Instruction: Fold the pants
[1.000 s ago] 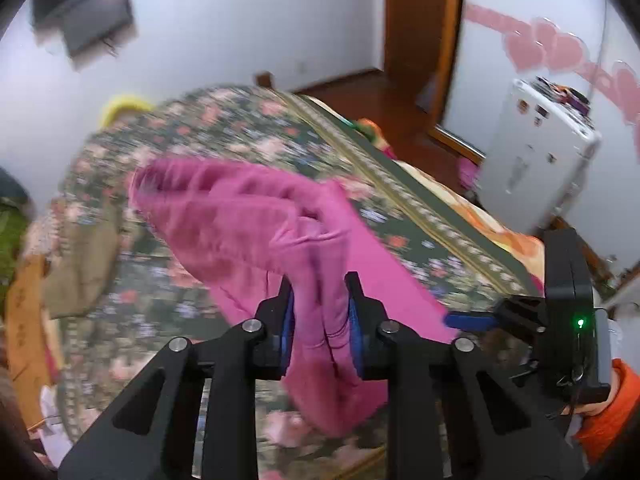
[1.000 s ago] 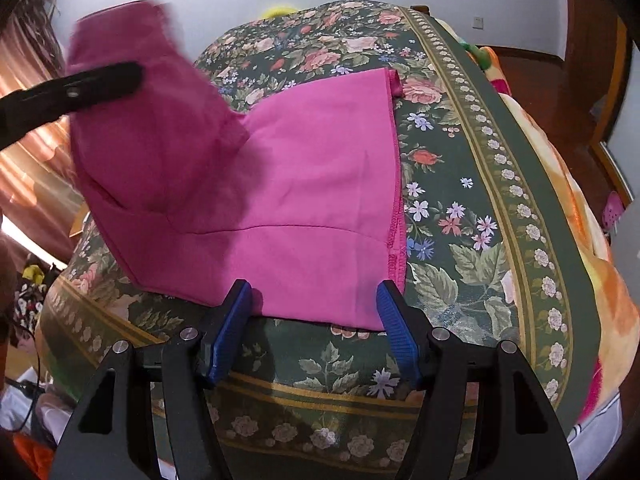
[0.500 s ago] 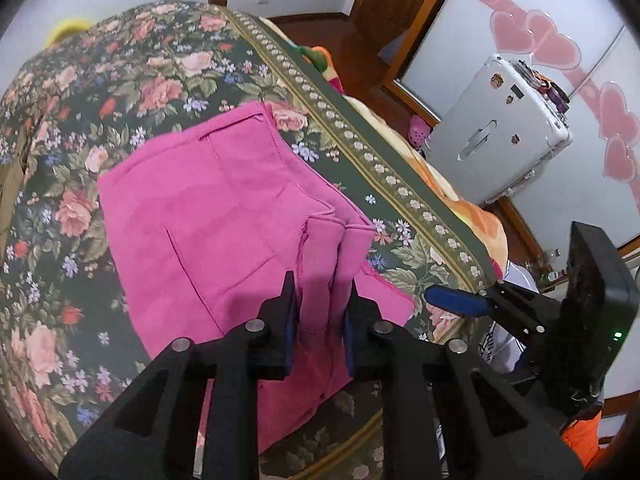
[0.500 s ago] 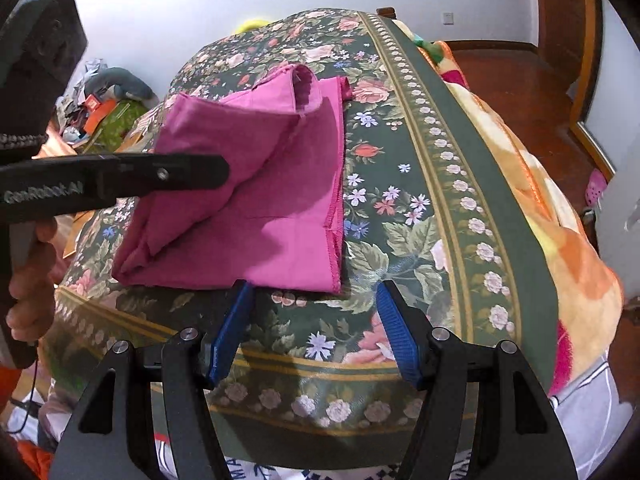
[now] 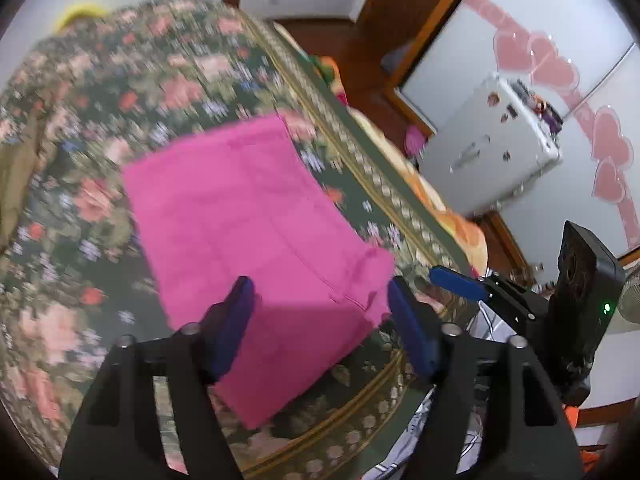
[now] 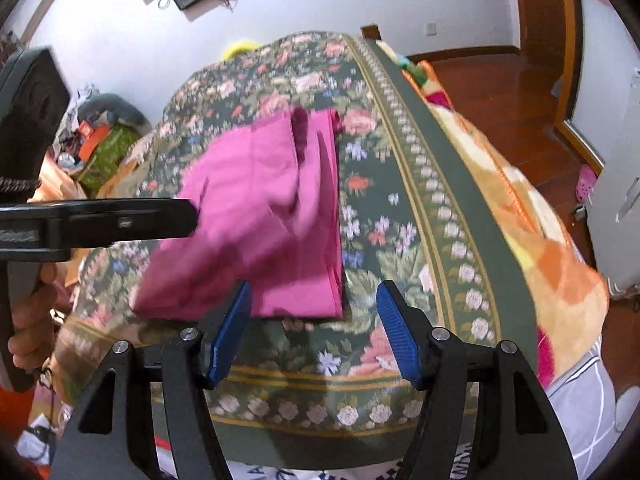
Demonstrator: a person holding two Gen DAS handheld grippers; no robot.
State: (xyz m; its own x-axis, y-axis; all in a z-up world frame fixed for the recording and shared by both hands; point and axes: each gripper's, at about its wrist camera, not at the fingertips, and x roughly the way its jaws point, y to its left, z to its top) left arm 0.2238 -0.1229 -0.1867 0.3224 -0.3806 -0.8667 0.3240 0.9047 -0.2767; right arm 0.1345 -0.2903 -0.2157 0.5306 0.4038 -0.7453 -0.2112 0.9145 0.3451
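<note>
The pink pants (image 5: 248,216) lie folded on the floral blanket (image 5: 92,200), near the bed's front edge. My left gripper (image 5: 320,292) hangs just above their near end with its jaws opening. Cloth shows between the blue pads (image 5: 236,320), but neither pad presses on it. A ruffled corner (image 5: 372,276) sits by the right pad. In the right wrist view the pants (image 6: 272,216) lie ahead of my right gripper (image 6: 314,304), which stands open over the blanket with nothing in it. The left gripper's black finger (image 6: 120,222) reaches in from the left over the pants.
The bed's edge with a patterned border (image 6: 304,408) runs close below both grippers. An orange blanket (image 6: 520,208) drapes the bed's right side. A white case (image 5: 492,152) stands on the wooden floor (image 6: 500,92). Clutter (image 6: 100,140) lies left of the bed.
My left gripper, shut on a raised fold of the pants before, has spread its jaws and let the fold drop flat. The right gripper has drawn back and up a little.
</note>
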